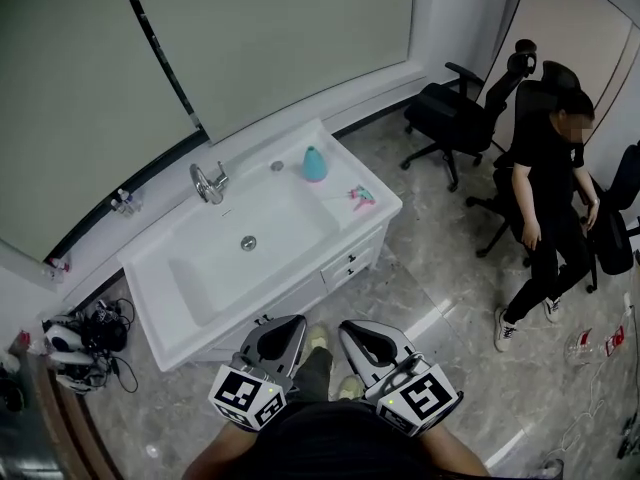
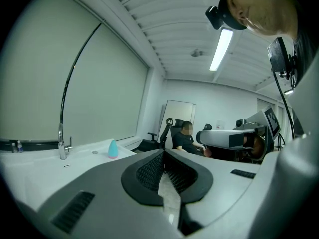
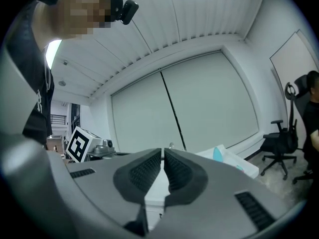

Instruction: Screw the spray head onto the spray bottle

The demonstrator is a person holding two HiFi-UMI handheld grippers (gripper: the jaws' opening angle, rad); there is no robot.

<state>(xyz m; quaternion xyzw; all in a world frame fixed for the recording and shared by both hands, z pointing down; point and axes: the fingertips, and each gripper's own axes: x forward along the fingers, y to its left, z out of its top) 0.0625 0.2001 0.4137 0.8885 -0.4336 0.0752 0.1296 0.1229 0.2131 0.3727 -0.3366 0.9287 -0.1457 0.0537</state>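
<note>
Standing upright, teal spray bottle (image 1: 314, 164)

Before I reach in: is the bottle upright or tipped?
Upright. The bottle stands on its base on the sink rim, narrow end up.

Office-like test room, white sink cabinet (image 1: 300, 293) on marble floor (image 1: 450, 298), office chairs (image 1: 455, 113)

White sink (image 1: 200, 280) — faucet (image 1: 208, 183), office chair (image 1: 455, 114)
</note>
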